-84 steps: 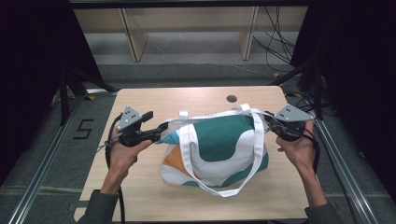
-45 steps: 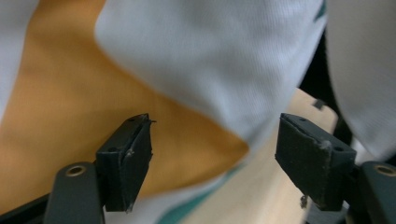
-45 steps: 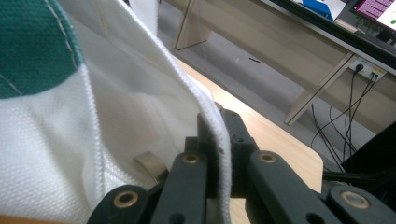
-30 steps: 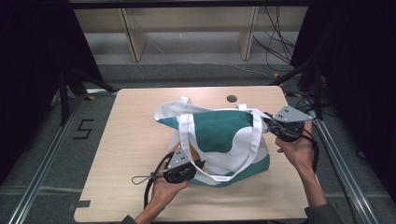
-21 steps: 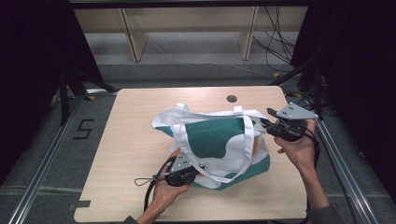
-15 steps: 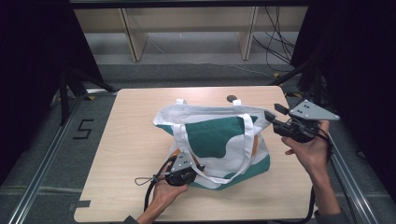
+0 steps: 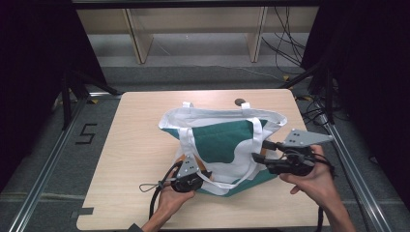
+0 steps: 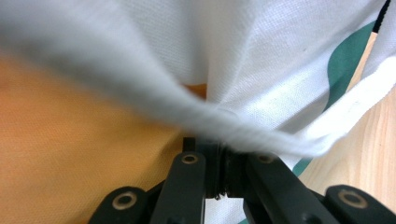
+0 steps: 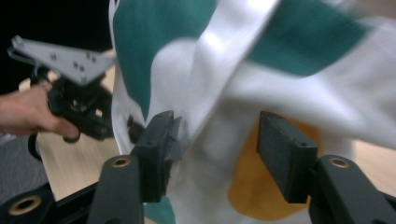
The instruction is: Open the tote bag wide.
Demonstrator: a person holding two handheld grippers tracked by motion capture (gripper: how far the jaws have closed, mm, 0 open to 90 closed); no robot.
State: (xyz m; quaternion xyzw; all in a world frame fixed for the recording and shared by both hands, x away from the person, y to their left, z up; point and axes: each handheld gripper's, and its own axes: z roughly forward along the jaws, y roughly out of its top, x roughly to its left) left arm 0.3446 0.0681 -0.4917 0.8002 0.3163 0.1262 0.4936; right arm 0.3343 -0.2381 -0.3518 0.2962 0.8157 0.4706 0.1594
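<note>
Tote bag lies mid-desk, near hem pinched tight in the left gripper; right gripper, jaws just opened and apart beside the strap, is best closed squarely on cloth before lifting.

White tote bag with green and orange patches (wavy-edged), pale wooden table, black grippers
</note>
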